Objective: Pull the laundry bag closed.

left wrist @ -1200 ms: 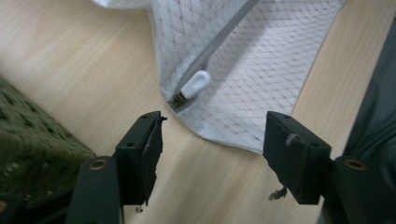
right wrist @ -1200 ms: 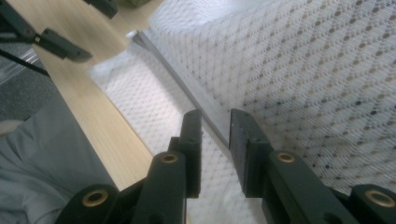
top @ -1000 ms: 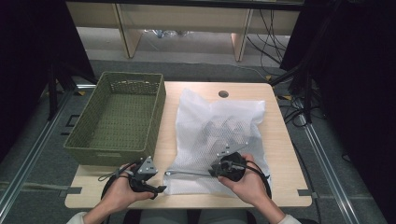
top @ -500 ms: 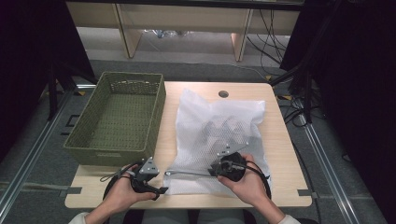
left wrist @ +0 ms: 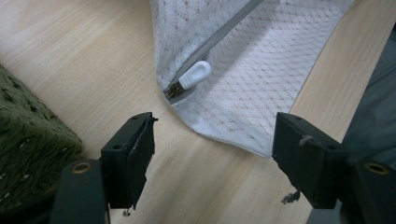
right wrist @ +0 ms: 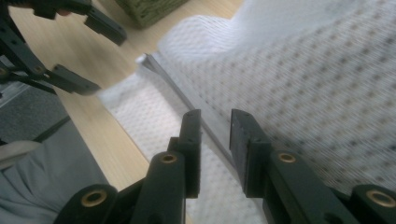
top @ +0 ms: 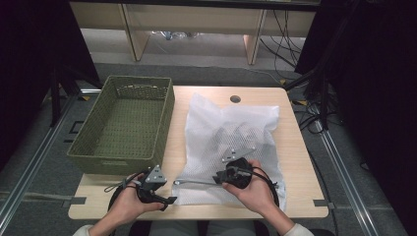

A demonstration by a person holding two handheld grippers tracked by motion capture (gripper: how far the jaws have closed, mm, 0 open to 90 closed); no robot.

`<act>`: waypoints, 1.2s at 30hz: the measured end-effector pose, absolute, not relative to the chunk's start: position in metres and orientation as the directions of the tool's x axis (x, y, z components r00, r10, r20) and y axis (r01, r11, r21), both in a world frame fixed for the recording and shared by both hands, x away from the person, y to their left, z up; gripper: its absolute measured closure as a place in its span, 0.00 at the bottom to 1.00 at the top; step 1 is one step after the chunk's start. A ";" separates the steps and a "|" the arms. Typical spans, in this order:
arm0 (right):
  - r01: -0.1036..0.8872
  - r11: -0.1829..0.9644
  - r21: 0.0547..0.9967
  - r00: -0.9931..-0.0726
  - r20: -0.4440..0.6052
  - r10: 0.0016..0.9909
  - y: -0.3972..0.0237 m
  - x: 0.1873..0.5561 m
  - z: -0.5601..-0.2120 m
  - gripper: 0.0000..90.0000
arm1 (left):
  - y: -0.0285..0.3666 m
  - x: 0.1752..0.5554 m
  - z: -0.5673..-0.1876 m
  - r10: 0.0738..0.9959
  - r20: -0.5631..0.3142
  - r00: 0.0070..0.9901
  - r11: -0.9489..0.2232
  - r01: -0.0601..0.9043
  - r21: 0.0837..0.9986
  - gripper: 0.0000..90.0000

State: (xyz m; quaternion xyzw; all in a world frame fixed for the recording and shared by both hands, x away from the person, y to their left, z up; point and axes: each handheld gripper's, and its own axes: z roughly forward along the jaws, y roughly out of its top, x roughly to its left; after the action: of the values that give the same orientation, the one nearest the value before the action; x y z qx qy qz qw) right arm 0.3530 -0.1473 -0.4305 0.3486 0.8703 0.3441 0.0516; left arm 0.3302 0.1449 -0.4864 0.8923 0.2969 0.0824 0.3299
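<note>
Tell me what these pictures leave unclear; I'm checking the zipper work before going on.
- White mesh laundry bag: contents hidden by the mesh, high view.
- Grey zipper: blurred, right gripper view; whether the right gripper pinches it is unclear.
- White zipper pull: its slider half tucked under fabric, left gripper view.

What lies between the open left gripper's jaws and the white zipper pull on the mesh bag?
In the left gripper view, only bare table and the mesh bag corner separate the left gripper from the zipper pull; nothing blocks it.
</note>
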 end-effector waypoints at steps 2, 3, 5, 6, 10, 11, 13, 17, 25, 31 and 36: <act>0.585 0.518 0.624 -0.749 0.171 0.640 -0.142 0.353 -0.429 0.84 | 0.143 0.330 -0.488 0.585 -0.061 0.809 -0.604 0.485 0.632 0.33; 0.576 0.524 0.627 -0.759 0.173 0.628 -0.139 0.354 -0.429 0.84 | 0.143 0.330 -0.489 0.589 -0.068 0.805 -0.600 0.492 0.630 0.33; 0.581 0.524 0.623 -0.757 0.178 0.628 -0.134 0.354 -0.428 0.84 | 0.142 0.330 -0.489 0.588 -0.067 0.806 -0.598 0.489 0.635 0.33; 0.582 0.523 0.622 -0.758 0.183 0.626 -0.132 0.355 -0.428 0.84 | 0.142 0.331 -0.489 0.584 -0.066 0.809 -0.601 0.485 0.636 0.33; 0.590 0.524 0.614 -0.762 0.208 0.614 -0.118 0.357 -0.428 0.85 | 0.143 0.330 -0.487 0.574 -0.053 0.817 -0.612 0.471 0.636 0.33; 0.587 0.519 0.620 -0.762 0.208 0.613 -0.115 0.357 -0.429 0.85 | 0.143 0.329 -0.487 0.572 -0.051 0.819 -0.616 0.469 0.633 0.33; 0.600 0.534 0.597 -0.759 0.213 0.615 -0.106 0.357 -0.428 0.85 | 0.143 0.330 -0.487 0.567 -0.046 0.822 -0.619 0.463 0.635 0.33; 0.616 0.524 0.588 -0.750 0.234 0.619 -0.098 0.359 -0.428 0.85 | 0.144 0.328 -0.487 0.573 -0.063 0.817 -0.603 0.472 0.643 0.33; 0.598 0.556 0.578 -0.776 0.241 0.583 -0.077 0.364 -0.435 0.85 | 0.143 0.330 -0.487 0.573 -0.037 0.819 -0.615 0.458 0.642 0.32; 0.625 0.557 0.547 -0.761 0.267 0.591 -0.062 0.367 -0.442 0.85 | 0.142 0.329 -0.488 0.579 -0.037 0.815 -0.612 0.464 0.641 0.32; 0.645 0.550 0.530 -0.748 0.289 0.597 -0.054 0.374 -0.450 0.85 | 0.142 0.329 -0.489 0.564 -0.053 0.824 -0.619 0.464 0.633 0.32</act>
State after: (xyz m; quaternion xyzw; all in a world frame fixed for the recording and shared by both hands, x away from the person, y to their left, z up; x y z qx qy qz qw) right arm 0.3735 -0.0539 -0.4497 0.3531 0.8796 0.3165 -0.0375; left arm 0.3288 0.1417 -0.4889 0.8966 0.2867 0.0754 0.3290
